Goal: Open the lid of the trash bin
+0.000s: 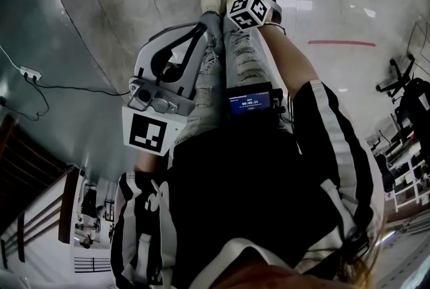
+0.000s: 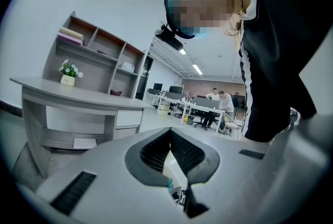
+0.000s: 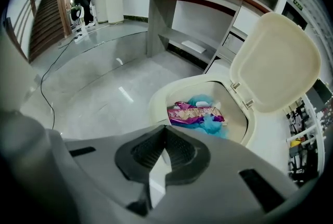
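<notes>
Bin (image 3: 174, 87) on the floor (image 3: 104, 82), and the lid (image 3: 276, 61) is standing up, wide open! Inside lie a purple wrapper (image 3: 195, 112) and something blue, the wrapper's print too blurred to read. The right tongs (image 3: 166, 130) hang just above the near rim, tips together, gripping nothing. The left tongs (image 2: 170, 133) are closed and empty too, pointing off into the office. There's a little screen (image 1: 250, 103) at the person's waist, its digits too small to make out.
</notes>
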Tool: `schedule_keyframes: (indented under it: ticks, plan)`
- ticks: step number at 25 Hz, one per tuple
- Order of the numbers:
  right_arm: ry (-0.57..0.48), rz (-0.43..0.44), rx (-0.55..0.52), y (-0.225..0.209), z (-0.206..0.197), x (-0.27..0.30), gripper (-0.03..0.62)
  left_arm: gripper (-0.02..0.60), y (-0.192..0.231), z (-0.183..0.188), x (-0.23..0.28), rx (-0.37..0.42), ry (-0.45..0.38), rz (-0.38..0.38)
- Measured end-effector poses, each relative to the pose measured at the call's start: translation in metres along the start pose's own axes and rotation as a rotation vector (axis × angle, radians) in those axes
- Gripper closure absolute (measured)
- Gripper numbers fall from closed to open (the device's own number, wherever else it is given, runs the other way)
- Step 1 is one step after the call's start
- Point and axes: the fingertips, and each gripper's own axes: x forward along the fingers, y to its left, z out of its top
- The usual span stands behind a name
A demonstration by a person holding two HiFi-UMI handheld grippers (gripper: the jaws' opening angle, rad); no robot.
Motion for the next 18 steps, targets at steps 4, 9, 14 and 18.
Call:
schedule_keyframes:
  ticks: [4, 9, 14, 18]
  plan:
    - [0.007, 0.020, -0.003, -0.001, -0.002, 0.000, 0.586, 0.574, -0.002, 0.001, 0.000, 0.012, 0.001, -0.004]
    - [0.007, 0.022, -0.043, -0.006, -0.007, -0.002, 0.586, 0.574, -0.007, 0.002, 0.002, 0.019, -0.003, -0.010]
    - [-0.019, 0.013, -0.045, -0.016, 0.003, -0.012, 0.586, 0.574, -0.006, 0.011, 0.002, 0.025, -0.023, -0.005]
    - [-0.039, 0.003, -0.053, -0.021, 0.014, -0.021, 0.586, 0.574, -0.009, 0.016, 0.000, 0.030, -0.028, -0.008]
